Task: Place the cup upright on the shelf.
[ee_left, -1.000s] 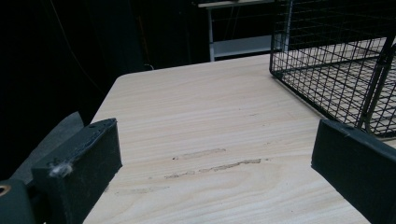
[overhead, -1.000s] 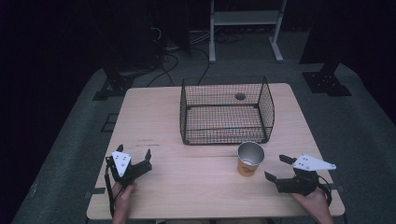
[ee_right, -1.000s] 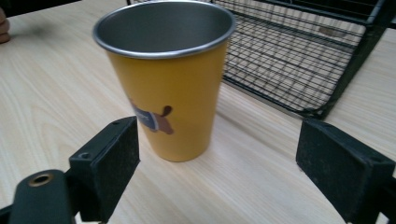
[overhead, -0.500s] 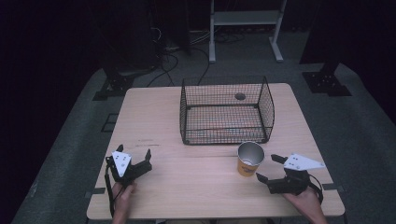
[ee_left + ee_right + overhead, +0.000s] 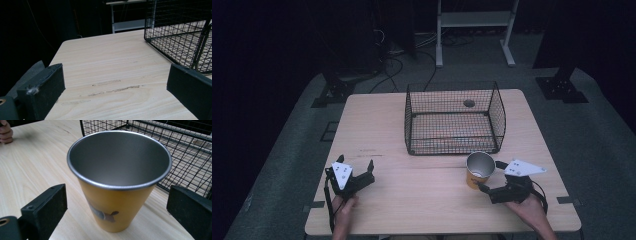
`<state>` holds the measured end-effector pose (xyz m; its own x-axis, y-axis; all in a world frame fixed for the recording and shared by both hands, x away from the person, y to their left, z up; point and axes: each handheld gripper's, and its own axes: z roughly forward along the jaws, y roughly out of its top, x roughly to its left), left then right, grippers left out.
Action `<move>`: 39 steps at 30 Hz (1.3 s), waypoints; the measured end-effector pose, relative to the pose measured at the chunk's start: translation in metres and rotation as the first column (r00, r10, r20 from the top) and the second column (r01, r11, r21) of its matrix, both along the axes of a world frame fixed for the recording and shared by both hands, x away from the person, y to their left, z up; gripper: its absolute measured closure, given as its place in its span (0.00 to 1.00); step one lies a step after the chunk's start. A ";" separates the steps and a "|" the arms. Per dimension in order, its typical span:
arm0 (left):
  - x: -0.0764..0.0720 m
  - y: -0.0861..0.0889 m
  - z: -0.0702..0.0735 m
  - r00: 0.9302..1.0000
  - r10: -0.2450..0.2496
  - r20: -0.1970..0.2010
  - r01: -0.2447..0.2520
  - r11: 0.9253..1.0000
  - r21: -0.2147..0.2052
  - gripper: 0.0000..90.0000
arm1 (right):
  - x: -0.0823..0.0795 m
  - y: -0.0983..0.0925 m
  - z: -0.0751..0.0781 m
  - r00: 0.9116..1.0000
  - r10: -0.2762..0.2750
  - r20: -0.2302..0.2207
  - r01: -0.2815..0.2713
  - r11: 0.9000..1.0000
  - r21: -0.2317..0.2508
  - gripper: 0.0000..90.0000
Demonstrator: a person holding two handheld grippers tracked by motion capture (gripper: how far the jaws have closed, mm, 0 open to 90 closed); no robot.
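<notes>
Dark room, pale wood bench [image 5: 422, 200] sitting on a grey floor, with some cables and a white metal stand [image 5: 474, 20] behind it. The right hand-held gripper [image 5: 492, 177] sits near the front right of the bench with its jaws spread wide, and the yellow cup [image 5: 478, 170] stands upright right between them. In the right gripper view the cup [image 5: 117, 190] is dead centre, with bare wood showing between it and the black jaws on both sides, so nothing is touching it and nothing is gripped. It's got a shiny metal inside, a rolled rim, and a greyish mark low on the yellow wall. Just behind the cup is a black wire basket [image 5: 454, 120], open at the top, and the cup is outside it, close to the front right corner. Over on the front left, the left hand-held gripper [image 5: 357, 167] is also wide open and holding nothing; its own view just has bare wood between the jaws, a few scuff marks [image 5: 115, 87], and the basket [image 5: 180, 37] off to the right.
</notes>
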<state>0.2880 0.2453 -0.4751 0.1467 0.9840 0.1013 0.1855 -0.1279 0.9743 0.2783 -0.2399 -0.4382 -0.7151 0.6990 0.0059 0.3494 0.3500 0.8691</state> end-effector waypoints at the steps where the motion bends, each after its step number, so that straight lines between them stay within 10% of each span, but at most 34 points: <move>1: 0.000 0.000 0.000 1.000 0.000 0.000 0.000 1.000 -0.001 0.01 | 0.001 0.001 0.000 1.000 0.000 -0.001 0.000 1.000 0.001 0.03; 39: 0.000 0.000 0.000 1.000 0.000 0.000 0.000 1.000 -0.001 0.01 | 0.025 0.017 0.004 0.997 0.051 -0.059 -0.053 0.998 -0.018 0.15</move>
<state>0.2878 0.2455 -0.4751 0.1465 0.9841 0.1002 0.1857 -0.1269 0.9744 0.3034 -0.2231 -0.4345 -0.7494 0.6612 0.0354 0.3799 0.3856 0.8408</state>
